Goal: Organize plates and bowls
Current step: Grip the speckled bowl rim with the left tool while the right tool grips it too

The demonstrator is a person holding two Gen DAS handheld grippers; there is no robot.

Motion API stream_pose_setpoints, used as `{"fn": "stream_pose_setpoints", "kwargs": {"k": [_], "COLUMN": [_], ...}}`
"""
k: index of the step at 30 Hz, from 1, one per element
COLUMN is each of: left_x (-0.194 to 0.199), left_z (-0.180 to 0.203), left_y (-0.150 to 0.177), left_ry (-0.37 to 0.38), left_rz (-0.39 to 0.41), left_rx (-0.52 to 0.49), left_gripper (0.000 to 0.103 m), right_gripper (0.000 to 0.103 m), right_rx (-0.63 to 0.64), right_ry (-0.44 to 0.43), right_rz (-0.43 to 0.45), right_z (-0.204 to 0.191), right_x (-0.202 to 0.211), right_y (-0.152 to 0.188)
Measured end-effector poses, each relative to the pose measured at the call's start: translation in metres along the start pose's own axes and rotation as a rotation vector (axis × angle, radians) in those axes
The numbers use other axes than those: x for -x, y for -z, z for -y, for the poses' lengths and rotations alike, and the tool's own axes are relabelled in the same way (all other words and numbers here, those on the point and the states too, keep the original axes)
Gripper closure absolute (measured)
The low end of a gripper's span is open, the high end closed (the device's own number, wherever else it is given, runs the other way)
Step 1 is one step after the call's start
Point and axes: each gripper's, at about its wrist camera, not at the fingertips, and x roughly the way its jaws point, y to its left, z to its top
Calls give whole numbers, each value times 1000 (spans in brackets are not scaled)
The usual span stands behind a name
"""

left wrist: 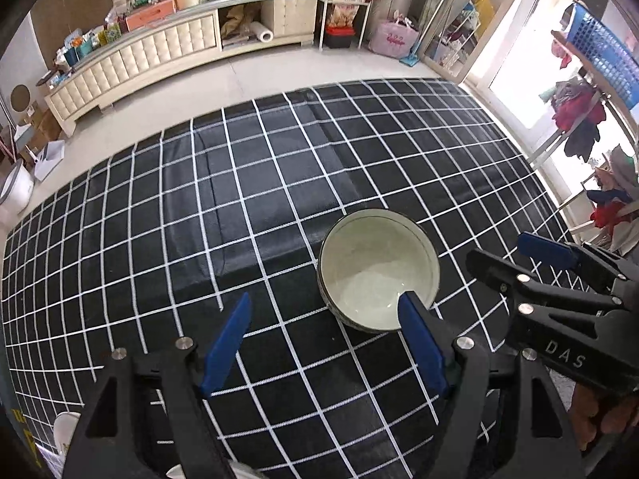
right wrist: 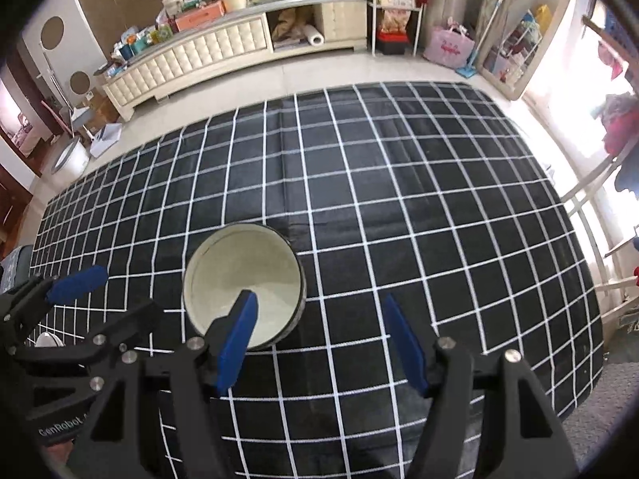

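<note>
**One pale bowl on the checked cloth, both grippers spread above it**

A round bowl [left wrist: 379,269] with a pale, glossy inside and a dark patterned rim stands upright on a black tablecloth [left wrist: 239,219] crossed by white grid lines. In the left wrist view it sits right of centre in the lower half of the frame; in the right wrist view it lies left of centre.

The left gripper [left wrist: 325,339] has its blue-padded fingers spread wide with nothing between them. Its right-hand pad overlaps the bowl's near rim in the picture; whether it touches cannot be told. The right gripper [right wrist: 319,339] is likewise spread wide and holds nothing, and its left-hand pad overlaps the near part of the bowl in its own view. Each gripper shows at the edge of the other's frame, at lower right and lower left.

Part of a white dish [left wrist: 66,427] peeks in at the lower left edge of the left wrist view. Across the upper frame runs a long cream cabinet [left wrist: 159,52] piled with clutter, and a pink bag [left wrist: 393,38] stands on the floor.
</note>
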Motion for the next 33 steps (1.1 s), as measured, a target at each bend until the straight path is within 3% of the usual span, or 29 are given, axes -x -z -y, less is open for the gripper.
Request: {"fn": "stream_pose_setpoints", "kwargs": {"k": [5, 10, 15, 19, 25, 33], "left_x": [-19, -44, -66, -78, -81, -78], "left_z": [-4, -9, -9, -9, -4, 10], "left_y": [-8, -14, -11, -9, -10, -12], "left_ry": [-8, 2, 18, 15, 42, 21], "left_rz": [-28, -75, -132, -153, -158, -154], "left_rx": [-3, -4, -34, -35, -42, -64], "left_gripper": [30, 47, 60, 72, 88, 90], "right_gripper": [33, 34, 46, 61, 87, 92], "right_rx": [17, 19, 20, 14, -5, -8], "right_ry": [23, 1, -19, -26, -85, -31], "right_rz": [-48, -74, -104, -146, -137, -99], "right_z": [0, 2, 1, 0, -2, -8], "right_x": [-21, -37, -49, -61, -61, -55], "right_y": [-4, -5, -5, -1, 2, 8]}}
